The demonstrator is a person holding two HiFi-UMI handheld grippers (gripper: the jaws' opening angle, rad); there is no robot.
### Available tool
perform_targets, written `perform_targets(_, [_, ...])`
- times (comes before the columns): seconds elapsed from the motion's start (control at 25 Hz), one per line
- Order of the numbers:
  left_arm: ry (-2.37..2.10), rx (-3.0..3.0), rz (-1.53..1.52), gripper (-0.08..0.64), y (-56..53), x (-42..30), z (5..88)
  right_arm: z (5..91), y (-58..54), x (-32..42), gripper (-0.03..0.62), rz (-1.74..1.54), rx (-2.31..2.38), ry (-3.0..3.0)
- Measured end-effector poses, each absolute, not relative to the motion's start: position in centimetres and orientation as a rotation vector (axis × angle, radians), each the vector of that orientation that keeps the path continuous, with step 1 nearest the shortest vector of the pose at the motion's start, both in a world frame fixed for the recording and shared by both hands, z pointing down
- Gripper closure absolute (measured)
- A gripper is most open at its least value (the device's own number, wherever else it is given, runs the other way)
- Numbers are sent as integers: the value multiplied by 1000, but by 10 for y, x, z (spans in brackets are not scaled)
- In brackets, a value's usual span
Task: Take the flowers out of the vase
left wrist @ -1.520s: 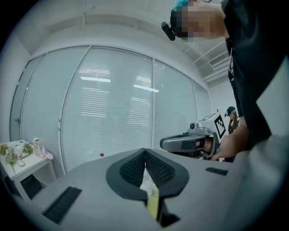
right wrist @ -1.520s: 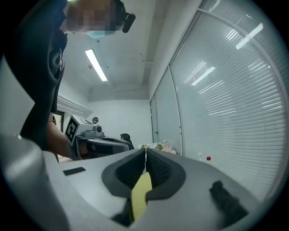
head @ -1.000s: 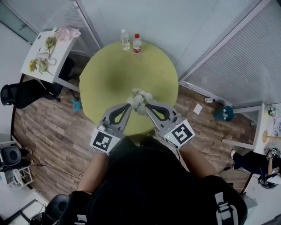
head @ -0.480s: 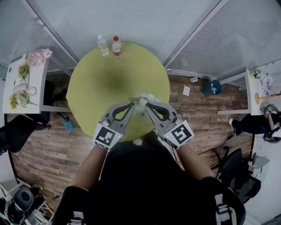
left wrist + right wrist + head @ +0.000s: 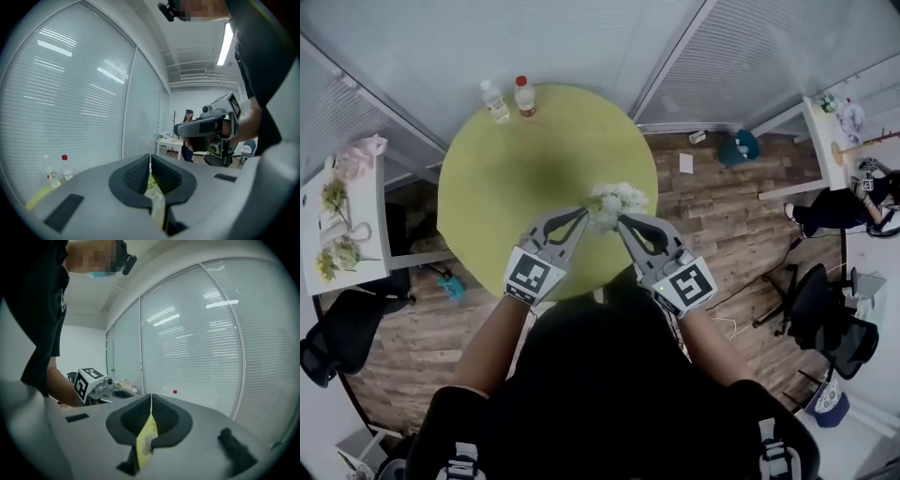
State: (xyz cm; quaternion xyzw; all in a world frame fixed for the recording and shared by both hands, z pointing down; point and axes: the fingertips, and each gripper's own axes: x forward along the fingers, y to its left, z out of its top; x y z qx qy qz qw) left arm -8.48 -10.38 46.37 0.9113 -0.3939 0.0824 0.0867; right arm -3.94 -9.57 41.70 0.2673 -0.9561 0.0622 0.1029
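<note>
Near closed left hand-held gripper [image 5: 583, 215] and closed right one [image 5: 622, 221] sit fluffy white flowers [image 5: 615, 197].

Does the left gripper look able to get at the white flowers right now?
Probably yes: the left gripper sits right beside the flowers, nothing between them, but its fingers are closed and would have to open first.

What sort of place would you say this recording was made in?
Probably an office meeting area: glass partitions with blinds, black swivel chairs, and a round green table on wood-look flooring.
</note>
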Motion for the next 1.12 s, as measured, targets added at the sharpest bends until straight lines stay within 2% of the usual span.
perform_targets(0.2, [-1118, 2692, 246, 540, -108, -80, 482, 417, -96, -31, 572, 189, 829, -2805])
perform_targets(0.4, [-1119, 2672, 297, 428, -115, -75, 498, 420, -98, -28, 572, 194, 838, -2799])
perform_targets(0.68, [-1089, 2642, 330, 342, -125, -70, 518, 426, -96, -20, 572, 219, 869, -2787])
perform_targets(1.0, [-1015, 2620, 270, 342, -136, -60, 526, 432, -97, -4, 574, 238, 919, -2761])
perform_targets(1.12, [-1015, 2632, 276, 394, -136, -58, 527, 434, -96, 0, 572, 247, 930, -2754])
